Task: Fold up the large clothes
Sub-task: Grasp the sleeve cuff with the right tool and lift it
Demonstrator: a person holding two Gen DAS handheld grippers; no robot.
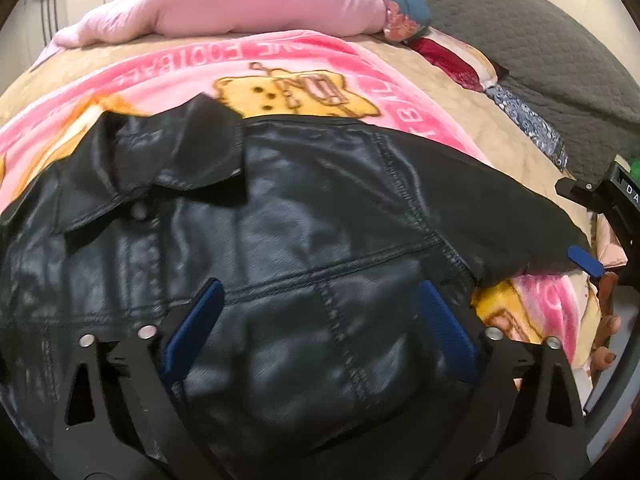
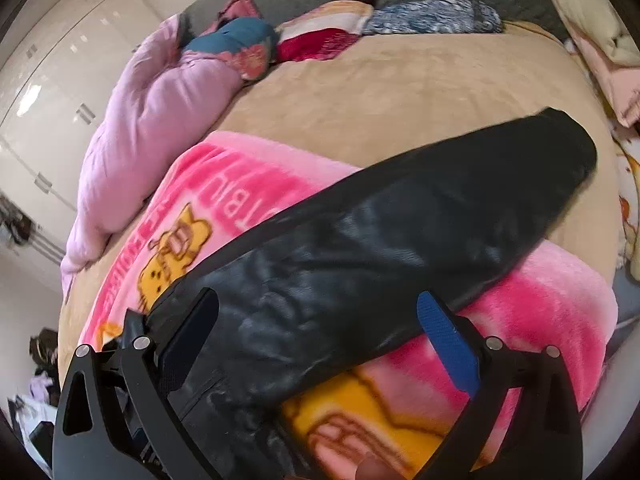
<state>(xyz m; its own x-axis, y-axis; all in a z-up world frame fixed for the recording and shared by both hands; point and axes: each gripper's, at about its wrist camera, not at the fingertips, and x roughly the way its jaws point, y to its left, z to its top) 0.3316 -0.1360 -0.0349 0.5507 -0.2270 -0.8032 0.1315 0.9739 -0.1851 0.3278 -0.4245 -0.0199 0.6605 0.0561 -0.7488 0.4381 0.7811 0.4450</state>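
Note:
A black leather jacket point(image 1: 280, 220) lies spread on a pink cartoon blanket point(image 1: 160, 68) on the bed, collar point(image 1: 180, 160) to the upper left. My left gripper point(image 1: 320, 286) hovers open just above the jacket's body, nothing pinched between its blue pads point(image 1: 196, 320). In the right wrist view one sleeve point(image 2: 400, 232) runs from lower left to upper right across the blanket point(image 2: 540, 304). My right gripper point(image 2: 318, 298) stands open astride that sleeve near the shoulder end, and I see no pinch on it. One blue pad point(image 1: 586, 261) of it shows by the sleeve cuff.
A bunched pink quilt point(image 2: 152, 132) lies at the bed's far left. Folded clothes point(image 2: 332, 36) line the grey bedspread point(image 1: 540, 40) at the back. White wardrobe doors point(image 2: 60, 80) stand beyond. A tan sheet point(image 2: 400, 100) covers the bed. A person's fingers point(image 1: 604, 340) show at the right edge.

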